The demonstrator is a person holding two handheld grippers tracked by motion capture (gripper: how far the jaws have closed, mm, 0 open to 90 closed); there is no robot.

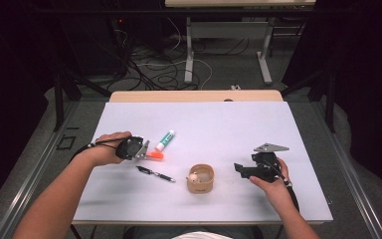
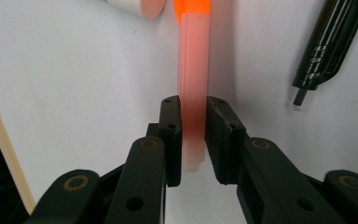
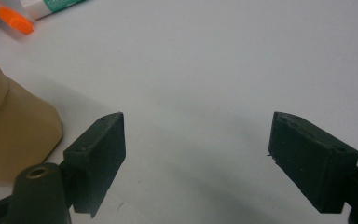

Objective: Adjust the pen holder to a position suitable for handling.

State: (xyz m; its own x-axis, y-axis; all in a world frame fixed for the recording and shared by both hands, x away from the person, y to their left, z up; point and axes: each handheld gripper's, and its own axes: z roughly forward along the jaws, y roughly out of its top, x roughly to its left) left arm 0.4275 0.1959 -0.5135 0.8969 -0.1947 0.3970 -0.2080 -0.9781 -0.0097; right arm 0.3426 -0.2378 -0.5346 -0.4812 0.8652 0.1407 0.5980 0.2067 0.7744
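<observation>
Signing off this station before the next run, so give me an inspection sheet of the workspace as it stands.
Surface: white sheet on a wooden table, clean.
Job's things: orange highlighter clamped between the jaws of the left gripper.
Clutter: glue stick, black pen, round wooden holder with a small ball inside.
Grippers: left shut on the highlighter; right gripper open, nothing between its jaws.
Cables: loose tangle on the floor beyond the table.
Surroundings: desk legs, dark curtains.

From above I saw the white bench (image 1: 229, 129) evenly lit amid dark surroundings; close up, the orange highlighter (image 2: 193, 70) was blurred, with soft shadows under the jaws.
</observation>
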